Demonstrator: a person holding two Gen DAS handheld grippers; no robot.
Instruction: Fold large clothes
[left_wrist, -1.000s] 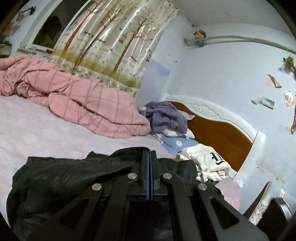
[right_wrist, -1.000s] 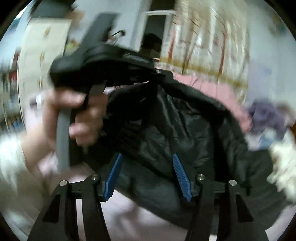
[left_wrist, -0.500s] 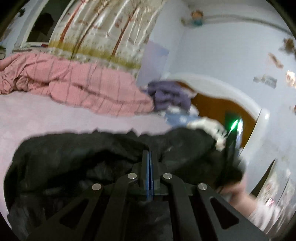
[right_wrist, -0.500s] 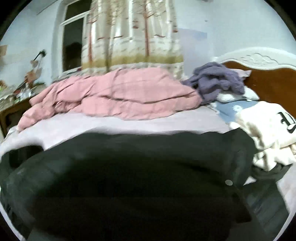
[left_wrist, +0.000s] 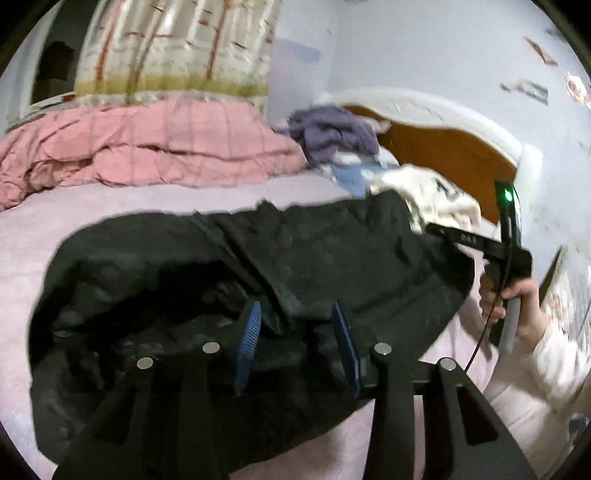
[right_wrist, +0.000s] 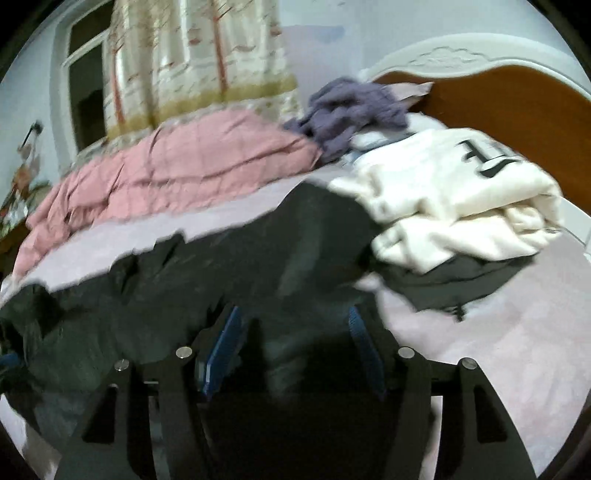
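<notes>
A large black jacket (left_wrist: 229, 280) lies spread across the pink bed sheet (left_wrist: 110, 206); it also fills the lower half of the right wrist view (right_wrist: 192, 280). My left gripper (left_wrist: 297, 321) is open just above the jacket's near edge, blue pads apart, holding nothing. My right gripper (right_wrist: 291, 332) is open over the jacket's right part, with dark cloth between and under its fingers. In the left wrist view the right gripper's body (left_wrist: 480, 243) shows at the jacket's right end, held by a hand.
A crumpled pink quilt (left_wrist: 140, 147) lies along the far side of the bed. A purple garment (right_wrist: 351, 107) and a folded cream sweatshirt (right_wrist: 454, 195) sit near the wooden headboard (right_wrist: 517, 107). A dark garment (right_wrist: 461, 280) lies under the sweatshirt.
My left gripper, shut on the jacket before, has opened and let go. The jacket now lies flatter and wider on the bed. The right gripper has moved to the jacket's right end.
</notes>
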